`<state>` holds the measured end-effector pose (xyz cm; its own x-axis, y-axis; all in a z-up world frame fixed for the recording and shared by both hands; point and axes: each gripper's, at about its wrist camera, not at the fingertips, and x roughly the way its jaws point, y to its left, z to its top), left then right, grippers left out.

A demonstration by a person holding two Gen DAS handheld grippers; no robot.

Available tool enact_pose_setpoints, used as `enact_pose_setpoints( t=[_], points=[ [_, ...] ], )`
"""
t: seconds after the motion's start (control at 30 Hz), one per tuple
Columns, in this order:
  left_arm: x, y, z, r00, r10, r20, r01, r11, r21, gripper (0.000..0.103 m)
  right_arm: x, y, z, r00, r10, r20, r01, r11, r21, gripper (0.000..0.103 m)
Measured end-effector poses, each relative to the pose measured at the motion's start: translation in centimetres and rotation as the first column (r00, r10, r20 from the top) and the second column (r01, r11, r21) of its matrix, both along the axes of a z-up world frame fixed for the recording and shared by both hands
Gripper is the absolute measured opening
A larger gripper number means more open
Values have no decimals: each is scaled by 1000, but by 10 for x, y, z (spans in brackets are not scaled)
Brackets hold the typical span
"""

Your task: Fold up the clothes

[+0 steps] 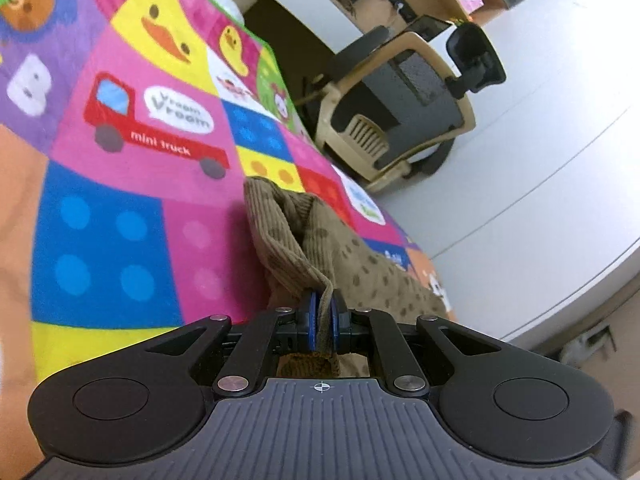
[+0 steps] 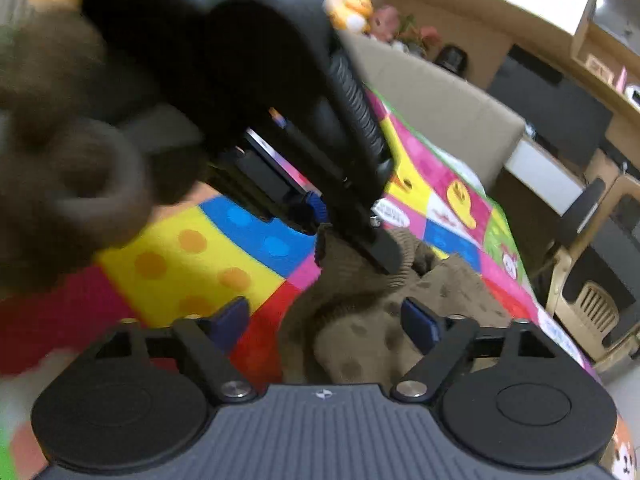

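Garment (image 1: 340, 248) sits directly ahead of my left gripper (image 1: 323, 322), whose blue pads (image 1: 310, 320) are clamped on a ribbed edge of the fabric, lifting that edge off the play mat (image 1: 132, 208); the rest of the cloth trails forward and to the right across the mat; my right gripper (image 2: 328, 326) hangs over the same garment (image 2: 360, 336) with its jaws spread wide and nothing between them, the fabric lying between and just beyond the two blue pads (image 2: 418, 322); in the right wrist view the left gripper (image 2: 320, 216) shows ahead, pinching the ribbed hem; the garment is brown corduroy-like knit with darker spots, bunched and creased, not laid flat; it rests near the mat's right border, beside the pale floor (image 1: 540, 160); an office chair (image 1: 420, 92) stands well apart beyond it.
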<state>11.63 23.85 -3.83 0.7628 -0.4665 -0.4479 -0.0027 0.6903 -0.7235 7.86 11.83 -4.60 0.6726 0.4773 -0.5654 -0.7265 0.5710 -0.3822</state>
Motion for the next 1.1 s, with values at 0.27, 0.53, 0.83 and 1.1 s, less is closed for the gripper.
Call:
enact_pose_setpoints(
  t=[0.27,0.53,0.83,1.1],
  points=[
    [-15,6,41,983,49,178,-52,999,13,47,31,-28,18,992,-123,12,121,986,110,20],
    [-19,-17,94,952,60,299,-82,995,61,83,35,-181,92,920,-386,-68,370,796,479,17],
    [26,-125,76,963,-220,154,182,956,231,93,47,-334,26,697,-569,-437,716,581,386,16],
    [61,-204,33,946,-324,30,285,869,404,94,25,-369,27,716,-564,-412,698,587,410,30]
  ],
)
